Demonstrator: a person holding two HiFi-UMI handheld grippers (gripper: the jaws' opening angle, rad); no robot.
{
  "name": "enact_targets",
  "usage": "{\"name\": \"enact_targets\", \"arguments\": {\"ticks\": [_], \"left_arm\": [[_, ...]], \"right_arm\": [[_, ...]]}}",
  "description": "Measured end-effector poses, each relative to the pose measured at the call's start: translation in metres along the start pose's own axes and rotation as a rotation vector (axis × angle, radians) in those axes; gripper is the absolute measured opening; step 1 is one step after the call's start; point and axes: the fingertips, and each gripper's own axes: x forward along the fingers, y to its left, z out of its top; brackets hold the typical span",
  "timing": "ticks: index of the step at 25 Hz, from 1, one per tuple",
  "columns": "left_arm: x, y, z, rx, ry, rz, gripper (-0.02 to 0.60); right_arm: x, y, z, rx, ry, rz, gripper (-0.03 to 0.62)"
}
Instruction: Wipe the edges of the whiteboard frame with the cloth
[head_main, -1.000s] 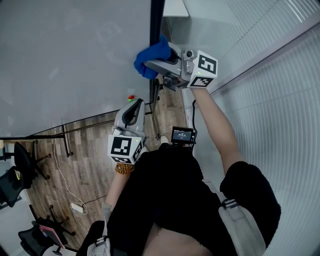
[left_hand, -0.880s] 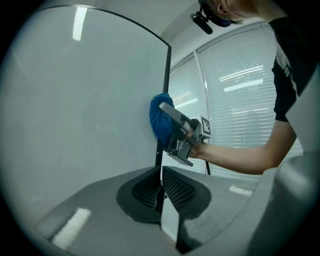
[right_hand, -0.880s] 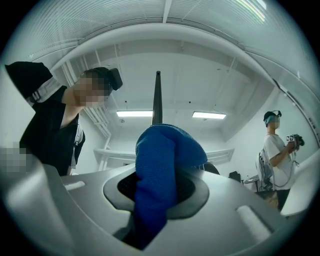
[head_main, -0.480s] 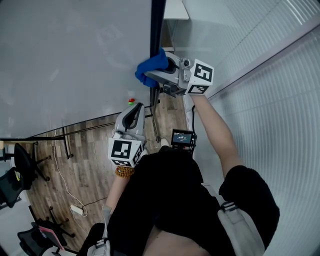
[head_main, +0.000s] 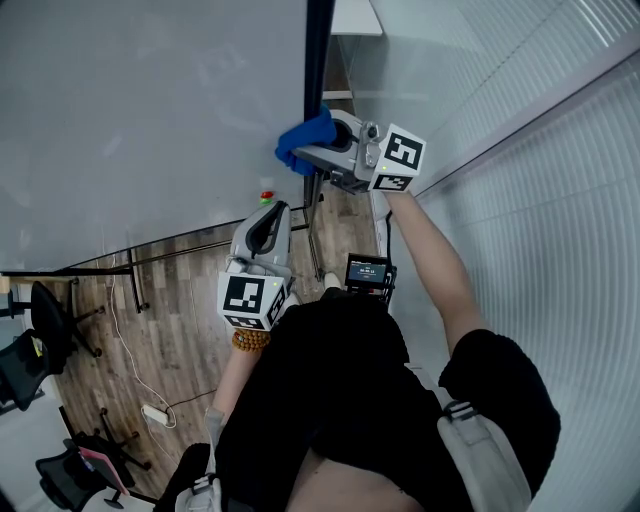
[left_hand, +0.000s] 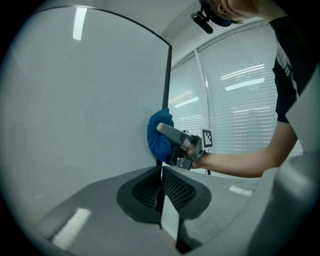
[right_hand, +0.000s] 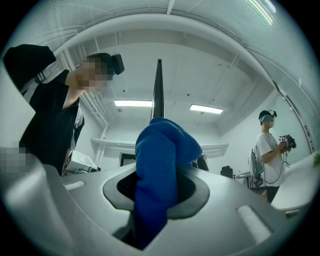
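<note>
The whiteboard (head_main: 150, 120) fills the upper left of the head view, its dark right frame edge (head_main: 318, 50) running down the middle. A blue cloth (head_main: 305, 141) is pressed against that edge, and my right gripper (head_main: 318, 152) is shut on it. Seen from the right gripper view, the cloth (right_hand: 159, 175) bulges between the jaws with the frame edge (right_hand: 158, 90) rising behind it. My left gripper (head_main: 268, 222) hangs lower, below the board's bottom edge, shut with nothing held. In the left gripper view its jaws meet (left_hand: 161, 187), and the cloth (left_hand: 159, 136) shows on the frame edge (left_hand: 168, 80).
A wall of white blinds (head_main: 540, 180) stands close on the right. Office chairs (head_main: 40, 330) and a cable with a power strip (head_main: 155, 415) lie on the wooden floor at lower left. Another person (right_hand: 270, 150) stands at the right of the right gripper view.
My right gripper has slid the blue cloth a little down and right along the frame edge. The left gripper has stayed almost still.
</note>
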Motion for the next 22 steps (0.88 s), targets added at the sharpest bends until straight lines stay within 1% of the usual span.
{"name": "enact_targets", "arguments": {"ticks": [8, 15, 19, 22], "left_arm": [[0.000, 0.002, 0.011, 0.001, 0.007, -0.001, 0.008], [-0.002, 0.005, 0.011, 0.004, 0.013, 0.006, 0.008], [-0.006, 0.005, 0.005, 0.006, 0.022, 0.011, 0.008], [-0.008, 0.007, 0.010, 0.002, 0.024, 0.016, 0.008]], "right_arm": [[-0.003, -0.009, -0.023, -0.034, 0.122, -0.016, 0.141], [-0.009, -0.016, -0.043, -0.070, 0.221, -0.004, 0.143], [-0.016, -0.016, -0.067, -0.099, 0.282, 0.000, 0.147], [-0.020, -0.018, -0.079, -0.132, 0.340, 0.000, 0.153]]}}
